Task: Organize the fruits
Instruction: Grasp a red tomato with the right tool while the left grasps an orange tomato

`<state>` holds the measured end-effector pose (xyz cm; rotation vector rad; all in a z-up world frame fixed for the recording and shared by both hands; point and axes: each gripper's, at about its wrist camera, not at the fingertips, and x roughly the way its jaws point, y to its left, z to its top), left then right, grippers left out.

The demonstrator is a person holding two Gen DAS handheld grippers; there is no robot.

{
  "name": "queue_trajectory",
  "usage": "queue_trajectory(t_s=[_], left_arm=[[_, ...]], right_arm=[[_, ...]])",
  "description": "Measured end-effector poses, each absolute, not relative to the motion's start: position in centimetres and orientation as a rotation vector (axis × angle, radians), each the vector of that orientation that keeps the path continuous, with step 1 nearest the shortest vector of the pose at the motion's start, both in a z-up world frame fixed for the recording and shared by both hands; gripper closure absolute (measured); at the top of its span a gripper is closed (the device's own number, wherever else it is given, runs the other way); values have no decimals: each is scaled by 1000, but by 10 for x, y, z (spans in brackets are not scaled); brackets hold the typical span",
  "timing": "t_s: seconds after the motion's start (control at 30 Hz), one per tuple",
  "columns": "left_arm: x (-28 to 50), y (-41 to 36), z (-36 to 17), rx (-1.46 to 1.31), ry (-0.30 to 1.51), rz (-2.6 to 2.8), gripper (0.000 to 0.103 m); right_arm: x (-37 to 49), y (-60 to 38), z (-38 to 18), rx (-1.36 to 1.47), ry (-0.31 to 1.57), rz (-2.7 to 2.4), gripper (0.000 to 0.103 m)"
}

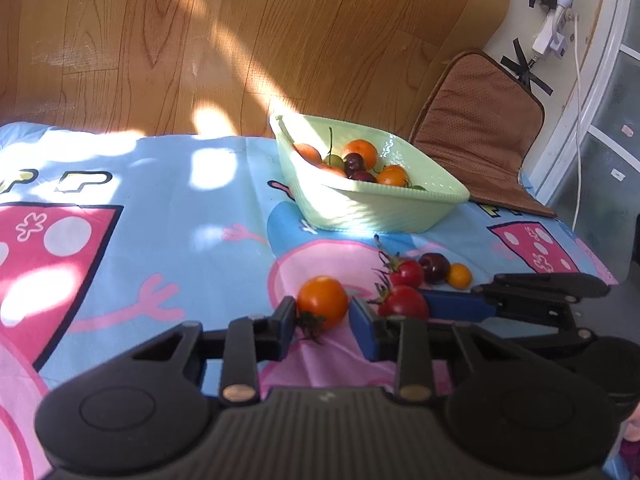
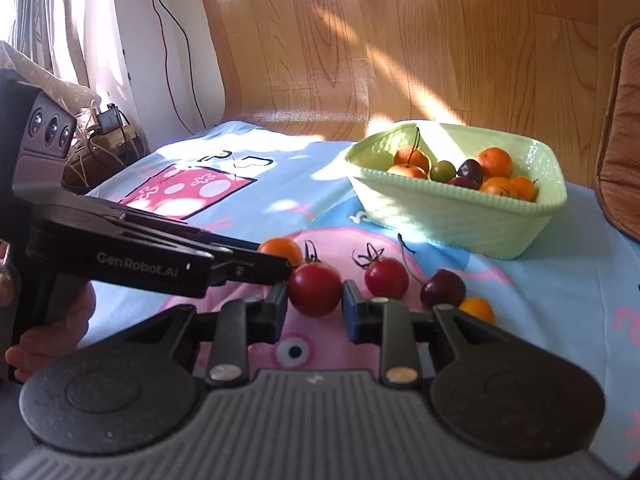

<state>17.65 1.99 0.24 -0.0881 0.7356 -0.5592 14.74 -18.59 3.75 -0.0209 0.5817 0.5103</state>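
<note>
The left gripper [image 1: 322,322] has its jaws spread around an orange tomato [image 1: 322,301] lying on the cartoon-print cloth [image 1: 160,216]; the left finger touches the fruit's side, while a narrow gap shows at the right finger, so the jaws are not pinching it. The right gripper [image 2: 314,307] brackets a red tomato [image 2: 315,289] just beside it, jaws spread to the fruit's width, both pads close against its sides; whether they press it, I cannot tell.

Beyond these 2, 3 more fruits lie loose on the cloth: a second red tomato [image 2: 386,277] with a curled green stem, a dark purple fruit [image 2: 443,288], and a small yellow-orange tomato [image 2: 477,309] touching it. The pale green basket [image 2: 460,216] stands farther back on the cloth, well apart from the loose fruits, holding several orange, purple and green fruits. A brown cushion [image 1: 480,128] rests behind the basket on the right. Wooden flooring [image 1: 200,40] lies past the cloth's far edge.
</note>
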Motion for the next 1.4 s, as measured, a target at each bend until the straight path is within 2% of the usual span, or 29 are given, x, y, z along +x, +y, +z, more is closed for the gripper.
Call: queue_trajectory(t_s=[0.6, 1.17, 1.27, 1.33, 1.4], left_arm=[[80, -22, 7, -30, 728, -615, 73], [33, -39, 6, 97, 698, -495, 73], [32, -42, 6, 110, 694, -471, 69], [31, -42, 8, 111, 683, -459, 59], [29, -42, 11, 116, 666, -453, 56]], right_arm=[[48, -243, 31, 56, 548, 378, 71], [14, -246, 23, 43, 536, 363, 70], [13, -246, 23, 41, 535, 362, 70], [12, -246, 23, 37, 533, 361, 70], [11, -246, 22, 35, 531, 361, 70]])
